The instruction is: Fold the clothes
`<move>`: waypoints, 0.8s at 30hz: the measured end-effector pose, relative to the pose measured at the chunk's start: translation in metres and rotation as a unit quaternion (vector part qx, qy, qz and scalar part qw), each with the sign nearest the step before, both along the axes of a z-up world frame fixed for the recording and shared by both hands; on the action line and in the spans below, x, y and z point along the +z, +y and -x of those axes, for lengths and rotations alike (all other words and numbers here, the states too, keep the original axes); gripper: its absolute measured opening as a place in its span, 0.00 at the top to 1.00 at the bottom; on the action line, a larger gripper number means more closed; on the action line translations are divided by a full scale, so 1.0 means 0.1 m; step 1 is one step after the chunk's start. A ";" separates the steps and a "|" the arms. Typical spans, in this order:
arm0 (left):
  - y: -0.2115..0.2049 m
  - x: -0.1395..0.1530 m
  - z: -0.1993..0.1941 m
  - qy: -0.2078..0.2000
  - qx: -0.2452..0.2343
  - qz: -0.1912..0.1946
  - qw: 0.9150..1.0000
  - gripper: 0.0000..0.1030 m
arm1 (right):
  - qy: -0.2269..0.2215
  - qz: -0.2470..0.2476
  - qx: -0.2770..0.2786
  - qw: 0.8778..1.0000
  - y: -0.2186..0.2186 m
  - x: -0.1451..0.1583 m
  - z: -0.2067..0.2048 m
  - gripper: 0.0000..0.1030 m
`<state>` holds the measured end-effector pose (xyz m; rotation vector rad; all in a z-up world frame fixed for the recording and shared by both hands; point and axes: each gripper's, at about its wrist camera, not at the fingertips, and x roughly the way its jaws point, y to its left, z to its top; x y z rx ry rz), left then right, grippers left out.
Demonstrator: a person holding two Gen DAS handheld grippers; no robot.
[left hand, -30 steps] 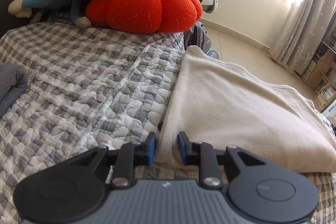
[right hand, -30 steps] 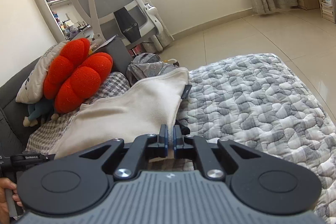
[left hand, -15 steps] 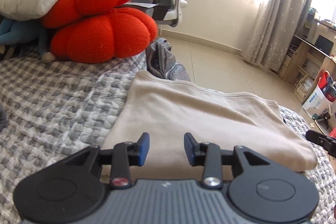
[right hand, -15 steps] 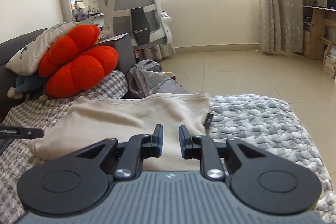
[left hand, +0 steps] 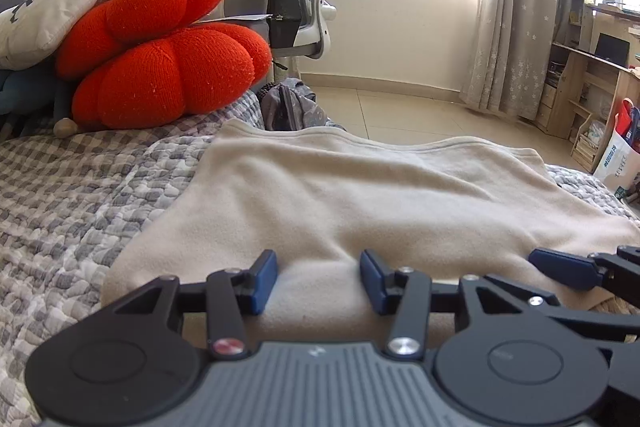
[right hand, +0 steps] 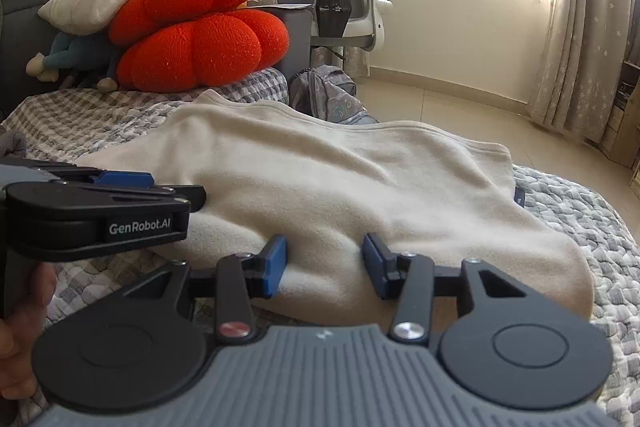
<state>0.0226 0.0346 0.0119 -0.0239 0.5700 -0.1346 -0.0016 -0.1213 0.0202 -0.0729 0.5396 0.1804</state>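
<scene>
Right gripper (right hand: 324,263) hangs over the near edge of the folded beige garment (right hand: 352,187), its 2 jaws just opened, nothing pinched. Left gripper (right hand: 120,203) sits beside it, over the garment's left edge on the bed (right hand: 580,211).

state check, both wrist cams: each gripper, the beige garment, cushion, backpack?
left gripper: open, jaws just opening, nothing pinched
right gripper: open, jaws just opening, nothing pinched
beige garment: folded, flat on the quilt
red cushion: under a grey pillow
backpack: on floor beside bed
</scene>
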 end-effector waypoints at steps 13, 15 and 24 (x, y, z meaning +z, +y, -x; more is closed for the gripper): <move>-0.01 -0.02 0.02 -0.005 0.002 0.005 1.000 0.51 | -0.010 -0.048 0.002 0.999 -0.09 0.00 0.05 0.53; -0.02 -0.03 0.03 -0.007 0.003 0.001 1.000 0.50 | -0.011 -0.048 0.001 0.999 -0.08 0.01 0.05 0.53; -0.03 -0.02 0.04 -0.010 0.007 -0.005 1.000 0.48 | -0.017 -0.050 -0.013 0.999 -0.18 0.02 0.15 0.54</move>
